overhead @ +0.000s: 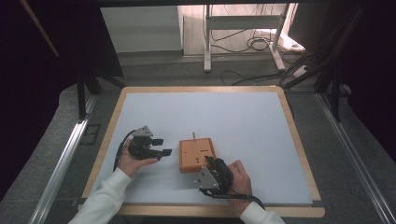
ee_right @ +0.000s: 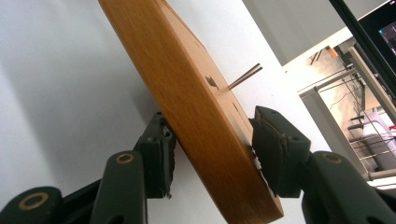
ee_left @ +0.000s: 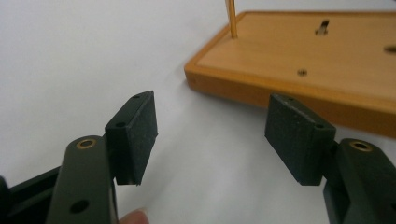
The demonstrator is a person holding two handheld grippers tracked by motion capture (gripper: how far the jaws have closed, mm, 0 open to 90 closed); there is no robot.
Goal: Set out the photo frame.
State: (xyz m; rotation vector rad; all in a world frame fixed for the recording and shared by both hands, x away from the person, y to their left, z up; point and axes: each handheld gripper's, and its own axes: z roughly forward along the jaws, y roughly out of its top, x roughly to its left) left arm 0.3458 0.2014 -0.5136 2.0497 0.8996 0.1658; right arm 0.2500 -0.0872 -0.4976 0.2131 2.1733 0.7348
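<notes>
Right gripper [ee_right: 210, 149], jaws clamped across the near edge of the wooden board [overhead: 197, 155] at bench centre; left gripper [ee_left: 210, 135], jaws agape, should approach level to steady the opposite edge.

The right gripper [overhead: 208, 162] grips the wooden board [overhead: 197, 155] on the table [overhead: 243, 126].

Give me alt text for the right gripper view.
The right gripper clamps the near edge of a wooden board, one jaw under it and one on top. A thin stick rises from the board, over a white table.
</notes>
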